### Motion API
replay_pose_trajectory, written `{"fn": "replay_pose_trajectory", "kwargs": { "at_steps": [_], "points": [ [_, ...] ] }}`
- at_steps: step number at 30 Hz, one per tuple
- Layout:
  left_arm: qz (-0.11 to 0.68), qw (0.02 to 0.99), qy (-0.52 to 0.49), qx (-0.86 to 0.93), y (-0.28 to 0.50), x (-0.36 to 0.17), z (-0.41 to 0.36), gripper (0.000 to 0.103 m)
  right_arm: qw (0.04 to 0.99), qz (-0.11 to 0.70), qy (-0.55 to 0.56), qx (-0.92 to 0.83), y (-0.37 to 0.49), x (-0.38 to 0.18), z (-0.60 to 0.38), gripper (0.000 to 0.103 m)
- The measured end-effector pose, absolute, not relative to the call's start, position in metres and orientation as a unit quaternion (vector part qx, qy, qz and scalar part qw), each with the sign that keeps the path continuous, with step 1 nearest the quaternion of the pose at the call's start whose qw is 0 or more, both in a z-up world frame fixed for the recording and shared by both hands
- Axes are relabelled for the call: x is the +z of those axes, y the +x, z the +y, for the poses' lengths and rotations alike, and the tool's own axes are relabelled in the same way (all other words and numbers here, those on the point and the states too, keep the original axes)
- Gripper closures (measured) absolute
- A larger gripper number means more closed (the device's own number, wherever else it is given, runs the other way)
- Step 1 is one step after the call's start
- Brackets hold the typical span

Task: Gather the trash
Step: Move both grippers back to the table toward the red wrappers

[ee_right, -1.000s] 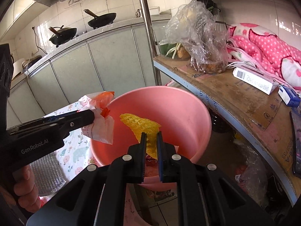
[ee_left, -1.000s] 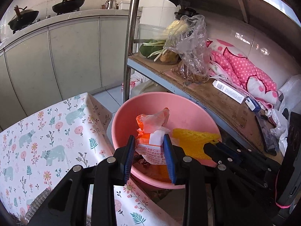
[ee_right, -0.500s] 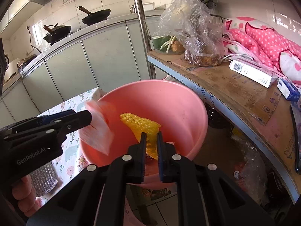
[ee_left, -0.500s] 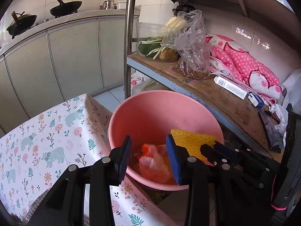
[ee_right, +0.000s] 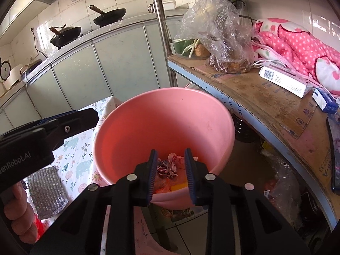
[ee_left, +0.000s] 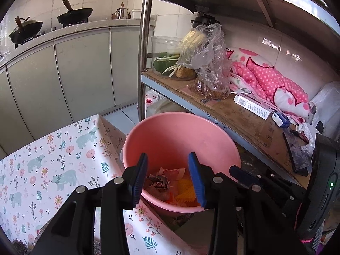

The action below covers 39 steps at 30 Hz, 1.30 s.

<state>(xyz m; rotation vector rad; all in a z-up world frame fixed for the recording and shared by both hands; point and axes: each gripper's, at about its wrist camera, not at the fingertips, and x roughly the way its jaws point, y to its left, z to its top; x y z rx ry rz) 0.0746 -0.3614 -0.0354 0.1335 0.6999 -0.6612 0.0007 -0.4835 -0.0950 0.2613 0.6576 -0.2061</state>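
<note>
A pink plastic basin (ee_left: pixel 180 136) (ee_right: pixel 165 119) stands beside the table's corner, below the shelf. At its bottom lies trash: a crumpled dark wrapper (ee_left: pixel 158 181) (ee_right: pixel 166 166), an orange and white packet (ee_left: pixel 174 172) and a yellow mesh piece (ee_left: pixel 186 190) (ee_right: pixel 180 186). My left gripper (ee_left: pixel 167 178) hangs open above the basin's near rim with nothing between its blue pads. My right gripper (ee_right: pixel 171 171) is also open over the near rim, empty. In the right wrist view the left gripper's black body (ee_right: pixel 42 131) shows at the left, held by a hand (ee_right: pixel 17 210).
A floral tablecloth (ee_left: pixel 53 165) covers the table left of the basin; a silver scouring pad (ee_right: pixel 46 193) lies on it. A metal shelf (ee_left: pixel 240 114) at the right carries a plastic bag (ee_left: pixel 208 63), boxes and a pink dotted cloth (ee_left: pixel 274 78). Cabinets and woks stand behind.
The left gripper opened and the orange and white packet fell into the basin. The right gripper then opened and the yellow mesh dropped in too. Both grippers now hang empty.
</note>
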Motion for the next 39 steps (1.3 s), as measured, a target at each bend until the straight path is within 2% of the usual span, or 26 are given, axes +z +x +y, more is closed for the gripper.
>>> {"fn": "replay_pose_trajectory", "kwargs": {
  "at_steps": [27, 36, 37, 39],
  "points": [
    [0.280, 0.909, 0.050, -0.305, 0.006, 0.020, -0.273, 0.064, 0.956, 0.283, 0.078, 0.002, -0.052, -0.038, -0.391, 0.075],
    [0.262, 0.917, 0.057, -0.296, -0.016, 0.030, -0.208, 0.064, 0.950, 0.296, 0.067, 0.077, -0.065, -0.030, -0.357, 0.075],
    [0.260, 0.918, 0.059, -0.292, -0.018, 0.031, -0.196, 0.064, 0.946, 0.303, 0.066, 0.095, -0.067, -0.030, -0.352, 0.074],
    [0.256, 0.923, 0.064, -0.280, -0.023, 0.032, -0.171, 0.064, 0.937, 0.317, 0.059, 0.132, -0.070, -0.034, -0.340, 0.066]
  ]
}}
